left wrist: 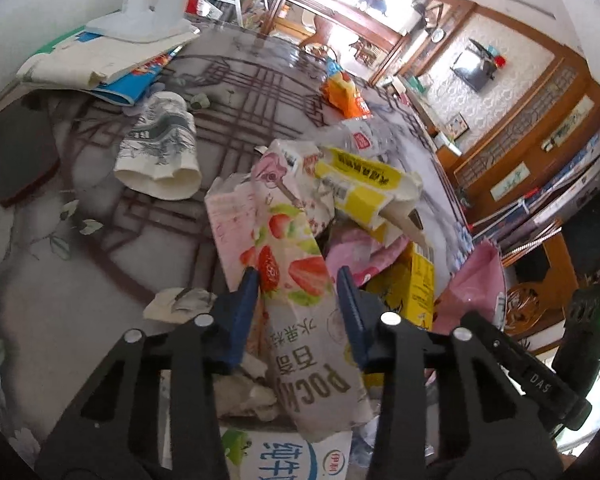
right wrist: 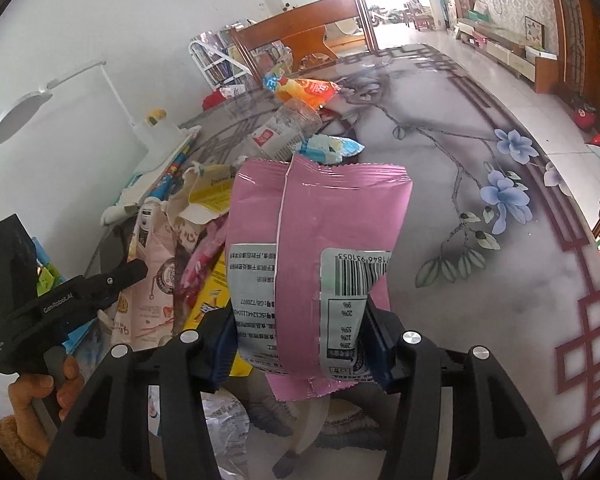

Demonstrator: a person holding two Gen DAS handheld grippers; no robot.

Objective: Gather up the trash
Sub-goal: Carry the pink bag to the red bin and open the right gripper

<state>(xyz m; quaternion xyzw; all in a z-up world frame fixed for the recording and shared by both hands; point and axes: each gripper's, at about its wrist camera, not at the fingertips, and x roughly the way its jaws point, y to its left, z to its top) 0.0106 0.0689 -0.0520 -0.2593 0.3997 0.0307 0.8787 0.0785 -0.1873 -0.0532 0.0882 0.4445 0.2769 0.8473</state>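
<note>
A pile of trash lies on the flower-patterned table (right wrist: 500,280). My left gripper (left wrist: 297,280) is shut on a long strawberry-print snack box (left wrist: 296,264) that runs between its blue fingers (left wrist: 244,300) and up over the pile. My right gripper (right wrist: 300,320) is shut on a pink foil snack bag (right wrist: 320,216), which stands upright with its barcode side facing the camera. The same pink bag (left wrist: 476,284) shows at the right of the left wrist view. In the right wrist view, a hand (right wrist: 40,396) holds the left gripper (right wrist: 132,270) at the far left.
A torn yellow carton (left wrist: 360,184), a crushed paper cup (left wrist: 160,152), an orange snack bag (left wrist: 342,94) and a clear plastic bottle (right wrist: 288,128) lie on the table. A white desk lamp (right wrist: 20,116) stands on stacked books (left wrist: 100,64). The table's curved edge runs along the right.
</note>
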